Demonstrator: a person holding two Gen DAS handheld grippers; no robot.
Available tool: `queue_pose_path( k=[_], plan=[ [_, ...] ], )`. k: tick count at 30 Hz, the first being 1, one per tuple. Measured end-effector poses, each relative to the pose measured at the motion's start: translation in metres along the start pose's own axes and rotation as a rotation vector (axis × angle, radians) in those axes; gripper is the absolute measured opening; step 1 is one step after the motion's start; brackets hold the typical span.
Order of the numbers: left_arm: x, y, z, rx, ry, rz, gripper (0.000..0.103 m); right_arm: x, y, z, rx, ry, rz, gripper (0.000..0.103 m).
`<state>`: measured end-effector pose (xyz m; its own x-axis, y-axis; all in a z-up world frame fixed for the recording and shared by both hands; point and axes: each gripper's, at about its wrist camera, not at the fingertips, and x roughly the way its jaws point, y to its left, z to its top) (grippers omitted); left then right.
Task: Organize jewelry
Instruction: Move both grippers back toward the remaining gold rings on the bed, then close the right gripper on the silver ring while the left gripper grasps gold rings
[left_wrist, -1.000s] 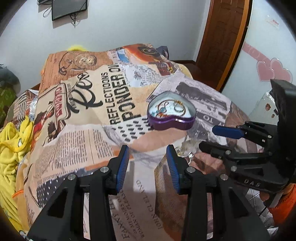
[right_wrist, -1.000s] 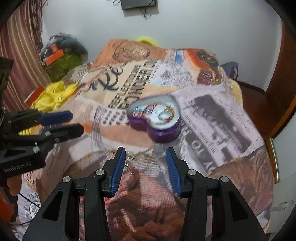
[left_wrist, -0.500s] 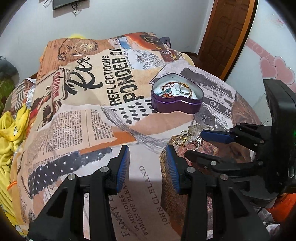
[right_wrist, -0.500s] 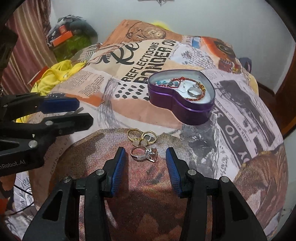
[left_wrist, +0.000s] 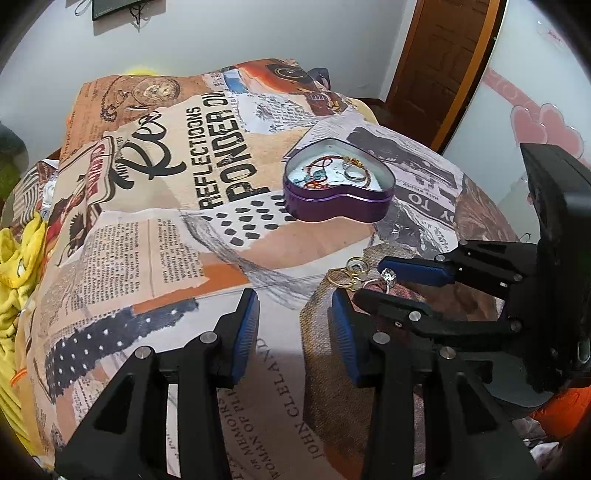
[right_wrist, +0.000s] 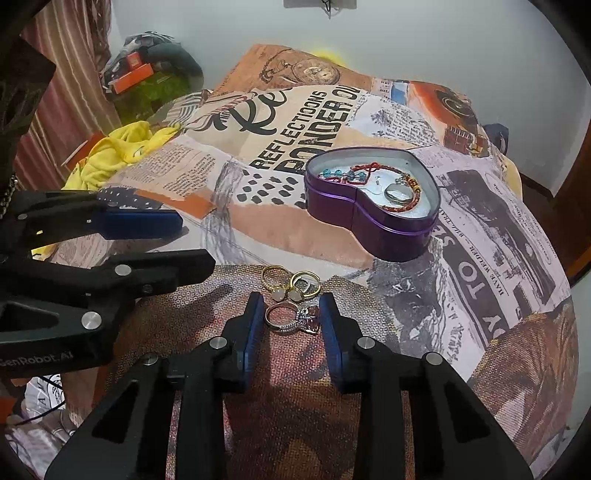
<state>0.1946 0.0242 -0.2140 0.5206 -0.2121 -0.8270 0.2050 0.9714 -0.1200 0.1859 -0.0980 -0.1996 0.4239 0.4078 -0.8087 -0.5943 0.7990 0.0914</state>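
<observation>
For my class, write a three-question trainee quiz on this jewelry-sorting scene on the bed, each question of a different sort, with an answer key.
1. True or false: the purple heart-shaped tin has its lid on.
2. Which item lies between the right gripper fingers?
A. gold ring with a pale stone
B. silver ring with a pink stone
C. red beaded bracelet
3. Fill in: the left gripper holds ______.

Key
1. False: it is open, with jewelry showing inside.
2. B. The jaws are closing around it; the pads do not visibly press it yet.
3. Nothing: only the printed bedspread shows between its fingers.
</observation>
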Motion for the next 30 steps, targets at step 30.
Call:
queue_pose_path(
  k=[30],
  plan=[
    [0.038, -0.034, 0.007, 0.069, 0.027, -0.069, 0.030, -0.028, -0.056, 0.000, 0.174, -0.055, -0.043, 0.028]
  ],
)
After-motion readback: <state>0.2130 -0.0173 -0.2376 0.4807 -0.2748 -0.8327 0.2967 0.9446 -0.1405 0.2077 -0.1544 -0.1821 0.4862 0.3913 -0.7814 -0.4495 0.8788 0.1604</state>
